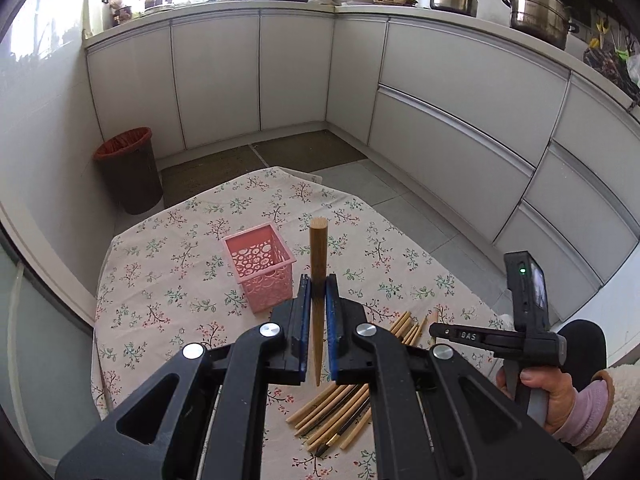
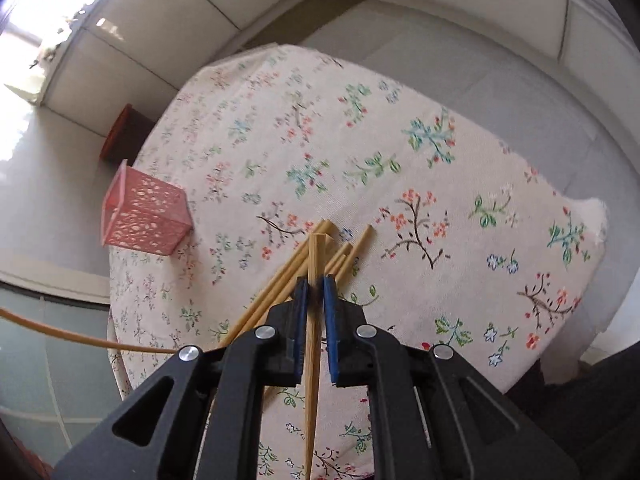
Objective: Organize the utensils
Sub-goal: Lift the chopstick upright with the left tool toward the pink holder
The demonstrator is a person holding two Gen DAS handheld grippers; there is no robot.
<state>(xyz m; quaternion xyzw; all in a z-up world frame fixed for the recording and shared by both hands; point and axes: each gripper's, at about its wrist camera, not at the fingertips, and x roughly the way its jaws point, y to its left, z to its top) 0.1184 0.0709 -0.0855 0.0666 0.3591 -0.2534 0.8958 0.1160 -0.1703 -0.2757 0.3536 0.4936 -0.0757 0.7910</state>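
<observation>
My left gripper (image 1: 318,284) is shut on a round brown chopstick (image 1: 318,248), whose thick end points away above the table. Just left of it stands a pink perforated basket (image 1: 262,266), with nothing inside that I can see. A pile of several bamboo chopsticks (image 1: 336,412) lies on the floral tablecloth (image 1: 168,280) under and right of the left gripper. My right gripper (image 2: 315,288) is shut on a square bamboo chopstick (image 2: 317,256), held above the same chopstick pile (image 2: 288,280). The pink basket (image 2: 146,216) sits far to its left.
A person's hand in a pink cuff (image 1: 560,396) holds the right gripper's handle (image 1: 524,316) at the table's right side. A dark bin with a red rim (image 1: 130,170) stands on the floor beyond the table. White cabinets (image 1: 460,92) surround the room. A thin curved stick (image 2: 80,340) crosses the left.
</observation>
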